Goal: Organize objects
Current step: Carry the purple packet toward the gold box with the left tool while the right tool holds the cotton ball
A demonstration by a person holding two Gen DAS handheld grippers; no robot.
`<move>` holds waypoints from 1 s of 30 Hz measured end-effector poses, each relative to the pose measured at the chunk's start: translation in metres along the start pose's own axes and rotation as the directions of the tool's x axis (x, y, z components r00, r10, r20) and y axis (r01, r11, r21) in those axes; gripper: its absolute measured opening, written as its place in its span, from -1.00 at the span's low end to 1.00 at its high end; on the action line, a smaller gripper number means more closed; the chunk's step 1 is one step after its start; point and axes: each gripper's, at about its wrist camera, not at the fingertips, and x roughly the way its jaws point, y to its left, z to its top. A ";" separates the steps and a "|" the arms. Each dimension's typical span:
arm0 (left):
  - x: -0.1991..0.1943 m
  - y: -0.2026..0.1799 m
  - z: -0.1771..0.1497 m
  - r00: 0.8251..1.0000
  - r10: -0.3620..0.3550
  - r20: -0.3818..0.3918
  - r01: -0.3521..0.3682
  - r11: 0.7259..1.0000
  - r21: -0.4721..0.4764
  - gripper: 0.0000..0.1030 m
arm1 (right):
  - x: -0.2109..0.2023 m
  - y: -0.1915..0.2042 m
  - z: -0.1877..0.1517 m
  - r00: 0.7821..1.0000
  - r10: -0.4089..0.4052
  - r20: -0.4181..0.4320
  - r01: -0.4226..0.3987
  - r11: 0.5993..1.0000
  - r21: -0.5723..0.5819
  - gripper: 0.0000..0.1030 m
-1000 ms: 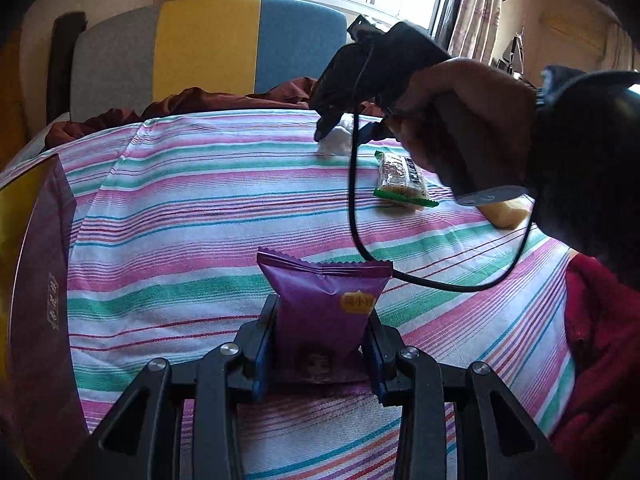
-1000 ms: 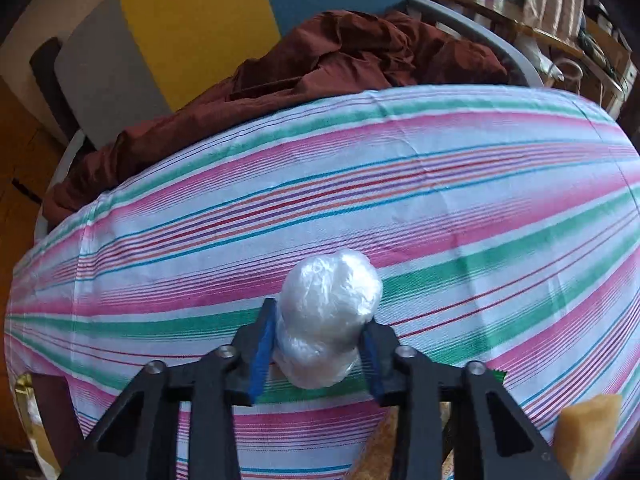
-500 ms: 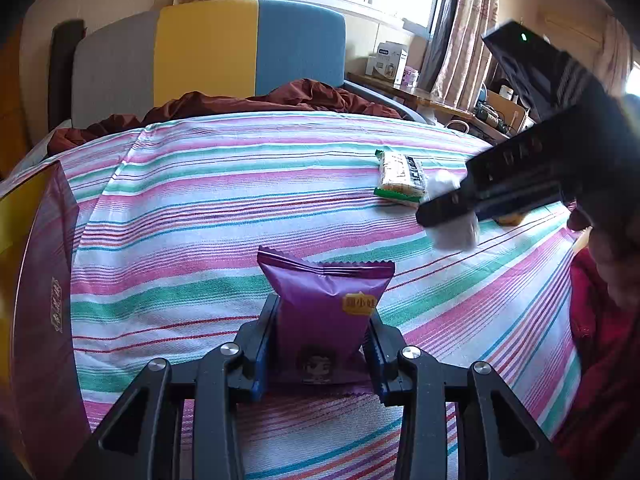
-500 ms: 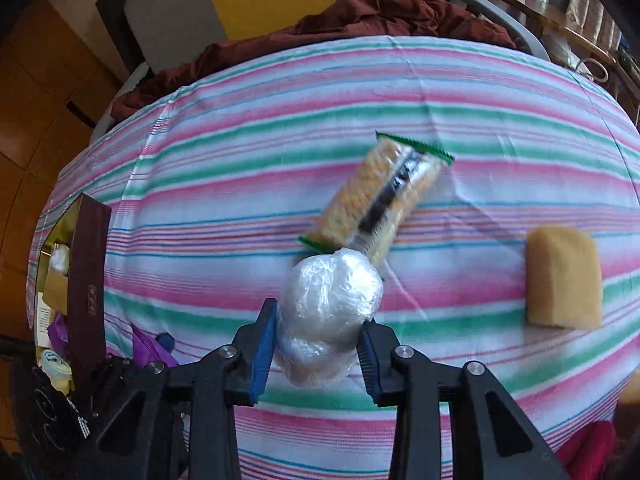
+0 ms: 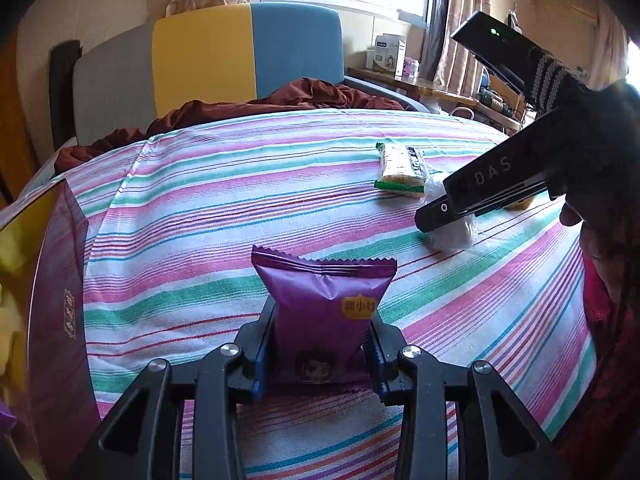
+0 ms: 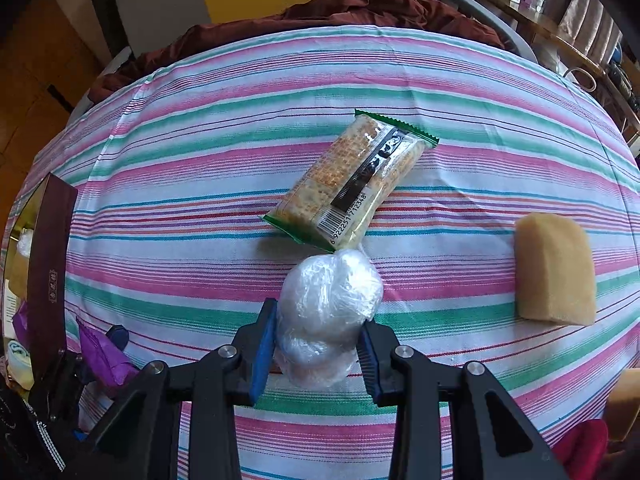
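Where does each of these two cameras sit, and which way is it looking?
Left wrist view: rides on the left claw, looking slantwise across the striped tablecloth toward the headboard; its claw grips a purple snack packet, and the person's hand shows at right.
Right wrist view: rides on the right claw, looking steeply down at the cloth; its claw grips a plastic-wrapped white ball.
Shared: cracker packet, dark purple box, both claws and their loads.

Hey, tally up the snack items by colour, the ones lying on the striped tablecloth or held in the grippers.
Purple: 1, purple snack packet
White: 1, plastic-wrapped white ball
Green-edged: 1, cracker pack
Tan: 1, tan block
Total: 4
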 end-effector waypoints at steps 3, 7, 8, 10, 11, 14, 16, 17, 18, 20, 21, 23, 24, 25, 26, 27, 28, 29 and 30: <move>0.000 0.000 0.000 1.000 0.005 -0.008 -0.004 1.000 0.005 -0.24 | 0.001 0.001 0.001 1.000 -0.007 -0.001 0.007 1.000 -0.010 -0.29; -0.001 -0.001 0.000 1.000 0.011 -0.010 -0.011 1.000 0.015 -0.24 | 0.003 0.002 0.001 1.000 -0.015 -0.005 0.015 1.000 -0.020 -0.29; -0.001 -0.001 -0.001 1.000 0.012 -0.009 -0.012 1.000 0.017 -0.24 | 0.004 0.002 0.001 1.000 -0.018 -0.005 0.017 1.000 -0.022 -0.29; -0.001 0.000 -0.001 1.000 0.015 -0.008 -0.014 1.000 0.019 -0.24 | 0.005 0.002 0.003 1.000 -0.018 -0.008 0.018 1.000 -0.023 -0.28; -0.001 0.000 -0.001 1.000 0.016 -0.009 -0.016 1.000 0.021 -0.24 | 0.005 0.002 0.003 1.000 -0.017 -0.010 0.017 1.000 -0.021 -0.28; -0.002 0.000 -0.001 1.000 0.017 -0.010 -0.017 1.000 0.021 -0.25 | 0.006 0.000 0.005 1.000 -0.009 -0.011 0.009 1.000 -0.012 -0.28; -0.003 -0.001 0.000 1.000 0.022 -0.018 -0.022 1.000 0.019 -0.26 | 0.004 -0.004 0.003 1.000 -0.004 -0.013 0.004 1.000 -0.006 -0.28; -0.004 -0.001 0.000 0.999 0.027 -0.025 -0.027 1.000 0.016 -0.29 | 0.004 -0.005 0.003 1.000 -0.005 -0.013 0.004 1.000 -0.006 -0.28; -0.005 0.000 0.001 0.999 0.033 -0.035 -0.033 0.999 0.012 -0.31 | 0.004 -0.005 0.003 1.000 -0.006 -0.013 0.006 1.000 -0.009 -0.28; -0.009 0.000 0.003 0.998 0.046 -0.052 -0.046 0.999 0.002 -0.32 | 0.004 -0.005 0.003 1.000 -0.009 -0.012 0.008 1.000 -0.017 -0.28; -0.011 0.001 0.004 0.998 0.042 -0.049 -0.043 0.999 -0.004 -0.32 | 0.004 -0.005 0.004 1.000 -0.010 -0.011 0.009 1.000 -0.019 -0.28; -0.019 0.004 0.005 0.998 0.049 -0.038 -0.049 0.999 -0.014 -0.32 | 0.004 -0.004 0.004 1.000 -0.013 -0.010 0.013 1.000 -0.025 -0.28; -0.022 0.005 0.006 0.998 0.048 -0.030 -0.048 0.999 -0.018 -0.32 | 0.004 -0.004 0.004 1.000 -0.016 -0.009 0.015 0.999 -0.028 -0.28; -0.027 0.006 0.008 0.999 0.047 -0.020 -0.048 0.999 -0.023 -0.33 | 0.004 -0.004 0.005 1.000 -0.017 -0.008 0.017 0.999 -0.030 -0.28; -0.031 0.006 0.009 0.999 0.046 -0.014 -0.047 0.999 -0.027 -0.33 | 0.004 -0.004 0.005 1.000 -0.018 -0.008 0.018 0.999 -0.032 -0.27; -0.035 0.006 0.011 0.999 0.046 -0.007 -0.046 0.998 -0.031 -0.33 | 0.004 -0.004 0.005 1.000 -0.019 -0.007 0.019 0.999 -0.033 -0.27; -0.041 0.006 0.013 0.999 0.043 0.004 -0.043 0.998 -0.035 -0.33 | 0.004 -0.004 0.004 1.000 -0.020 -0.006 0.019 0.999 -0.034 -0.27; -0.047 0.006 0.014 0.999 0.041 0.020 -0.040 0.999 -0.035 -0.33 | 0.005 -0.004 0.004 1.000 -0.021 -0.006 0.020 0.999 -0.036 -0.27; -0.053 0.006 0.017 0.999 0.040 0.032 -0.039 0.999 -0.033 -0.33 | 0.005 -0.003 0.005 1.000 -0.022 -0.005 0.022 0.999 -0.038 -0.27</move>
